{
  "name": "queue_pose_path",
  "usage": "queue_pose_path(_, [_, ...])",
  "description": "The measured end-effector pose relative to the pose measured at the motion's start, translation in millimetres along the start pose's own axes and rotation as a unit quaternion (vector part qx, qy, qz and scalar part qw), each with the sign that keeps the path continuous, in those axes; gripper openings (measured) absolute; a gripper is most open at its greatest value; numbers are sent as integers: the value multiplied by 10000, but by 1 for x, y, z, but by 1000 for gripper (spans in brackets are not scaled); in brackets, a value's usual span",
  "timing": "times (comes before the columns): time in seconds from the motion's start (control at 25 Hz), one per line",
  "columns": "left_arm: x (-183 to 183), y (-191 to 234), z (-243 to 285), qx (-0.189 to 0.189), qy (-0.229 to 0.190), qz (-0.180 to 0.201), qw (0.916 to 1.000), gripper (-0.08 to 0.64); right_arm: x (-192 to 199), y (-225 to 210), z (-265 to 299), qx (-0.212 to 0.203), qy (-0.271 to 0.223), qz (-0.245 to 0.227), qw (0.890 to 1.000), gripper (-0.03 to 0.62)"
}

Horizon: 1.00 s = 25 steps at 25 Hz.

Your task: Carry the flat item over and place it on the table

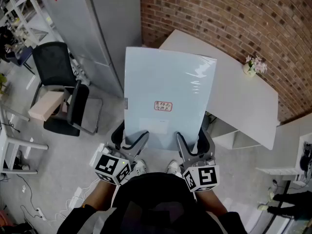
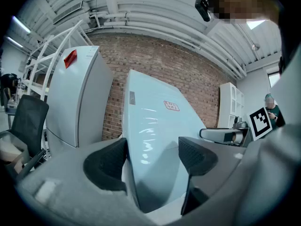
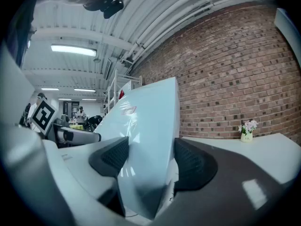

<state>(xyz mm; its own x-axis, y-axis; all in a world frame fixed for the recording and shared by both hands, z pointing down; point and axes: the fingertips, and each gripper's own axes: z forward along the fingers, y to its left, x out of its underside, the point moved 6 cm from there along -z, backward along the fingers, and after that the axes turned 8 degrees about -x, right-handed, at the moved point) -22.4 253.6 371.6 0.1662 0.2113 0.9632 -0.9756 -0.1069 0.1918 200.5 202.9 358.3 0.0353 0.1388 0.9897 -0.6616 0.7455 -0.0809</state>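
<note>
Pale-blue flat item held aloft, far edge already over the white table; near edge clamped between the pads of left gripper and right gripper; keep level, advance both together, lower flat, clear of the flower vase.

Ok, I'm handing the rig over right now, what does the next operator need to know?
Left hand-held gripper: shut on the near edge of the pale blue flat panel.
Right hand-held gripper: shut on the same edge.
Panel: in the air, far end reaching the white table; a flower vase stands by the wall.
Done: panel lifted, brought to the table.
To do: lay it on the tabletop clear of the vase, release.
</note>
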Motion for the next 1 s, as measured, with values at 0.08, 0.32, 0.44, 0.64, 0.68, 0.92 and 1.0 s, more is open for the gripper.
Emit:
queue_pose_path(0.08, [0, 1, 0, 10, -4, -6, 10000, 351, -1, 1, 0, 9, 6, -14, 10000, 310])
queue_pose_path(0.32, [-2, 5, 1, 64, -14, -14, 10000, 351, -6, 4, 4, 41, -18, -66, 10000, 307])
queue_pose_path(0.44, [-2, 9, 1, 116, -26, -28, 9999, 351, -6, 8, 4, 84, -18, -78, 9999, 307])
queue_pose_path(0.64, [-2, 20, -4, 211, -72, -89, 9997, 352, -9, 19, 8, 129, -23, -98, 9999, 308])
queue_pose_path(0.68, [-3, 22, -4, 234, -83, -102, 9996, 353, -10, 21, 9, 139, -21, -87, 9999, 311])
queue_pose_path(0.92, [-4, 36, -14, 350, -131, -146, 9992, 354, -10, 38, 13, 236, -43, -52, 9997, 318])
queue_pose_path(1.0, [-4, 42, -18, 377, -134, -135, 9991, 354, -11, 46, 16, 258, -65, -68, 9996, 319])
